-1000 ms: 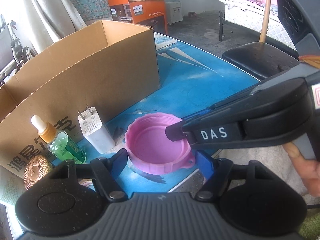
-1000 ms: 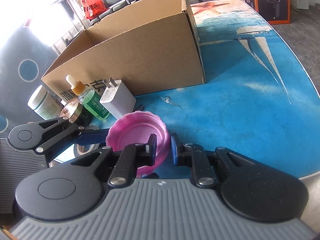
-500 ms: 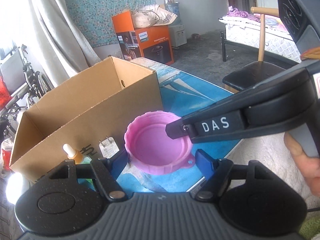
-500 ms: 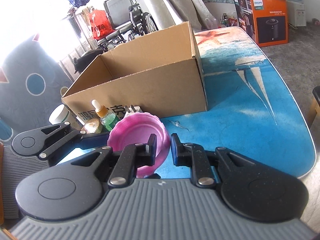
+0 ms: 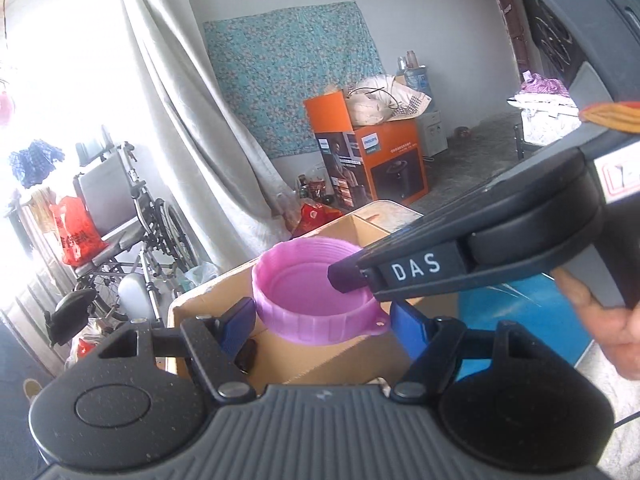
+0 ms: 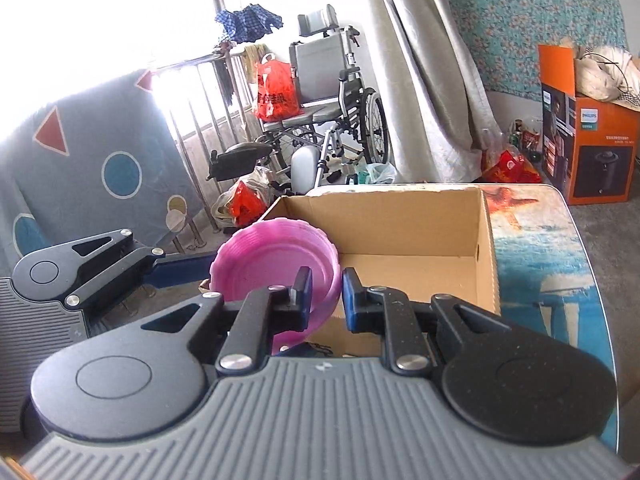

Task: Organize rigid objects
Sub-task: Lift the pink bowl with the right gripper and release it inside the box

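Note:
A pink plastic lid (image 5: 308,292) with a ribbed rim is held in the air above the near edge of an open cardboard box (image 6: 404,248). My left gripper (image 5: 322,322) is shut on it, its blue pads against opposite sides of the rim. My right gripper (image 6: 326,294) is shut on the lid's wall (image 6: 276,268), one finger inside and one outside; it shows in the left wrist view as the arm marked DAS (image 5: 416,270). The box floor that shows is bare.
The box stands on a table with a blue sea print (image 6: 556,248). A wheelchair (image 6: 332,92), red bags (image 6: 276,92) and an orange carton (image 6: 592,136) stand on the floor beyond the table. A small dark object (image 5: 247,356) lies inside the box's near corner.
Both grippers have lifted the pink lid off the table and carried it up over the box's near edge. The dropper bottle and charger have dropped out of view.

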Motion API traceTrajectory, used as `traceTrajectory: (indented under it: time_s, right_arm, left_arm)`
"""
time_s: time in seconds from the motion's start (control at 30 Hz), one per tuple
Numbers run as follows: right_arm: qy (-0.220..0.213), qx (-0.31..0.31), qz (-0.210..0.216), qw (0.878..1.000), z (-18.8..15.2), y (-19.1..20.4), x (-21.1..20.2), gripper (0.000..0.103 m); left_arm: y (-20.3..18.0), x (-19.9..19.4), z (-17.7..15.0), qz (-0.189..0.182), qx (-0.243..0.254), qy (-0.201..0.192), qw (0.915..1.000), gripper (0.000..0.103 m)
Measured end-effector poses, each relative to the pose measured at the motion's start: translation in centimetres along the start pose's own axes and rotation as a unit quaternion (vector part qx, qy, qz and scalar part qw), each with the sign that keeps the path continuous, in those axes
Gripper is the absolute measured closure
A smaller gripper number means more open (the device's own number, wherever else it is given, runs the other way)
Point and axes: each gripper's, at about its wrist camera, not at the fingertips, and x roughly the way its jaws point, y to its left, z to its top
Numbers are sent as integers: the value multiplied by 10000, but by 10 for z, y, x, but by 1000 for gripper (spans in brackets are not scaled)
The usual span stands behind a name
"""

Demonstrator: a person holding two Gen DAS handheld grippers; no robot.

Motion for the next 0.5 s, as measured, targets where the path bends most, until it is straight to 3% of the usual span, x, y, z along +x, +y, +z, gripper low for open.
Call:
traceTrajectory:
  time_s: [0.13,0.23,0.33,0.5]
  right_arm:
    - [437,3,362,9984,45,-2,46,87]
    - [990,146,537,9935,69,-9,90,87]
    - [1686,433,668,9825,81,-21,146,87]
    - [2661,713,693,9588,69,-35,216,87]
  left_arm:
    - [35,31,11,0,-243,325,9992,29]
    - [65,68,13,-223,-542,869,9945,31]
    - [92,104,3,-585,-867,1522,9828,31]
    - [110,150,-22,-922,-1013,2318,9631,32]
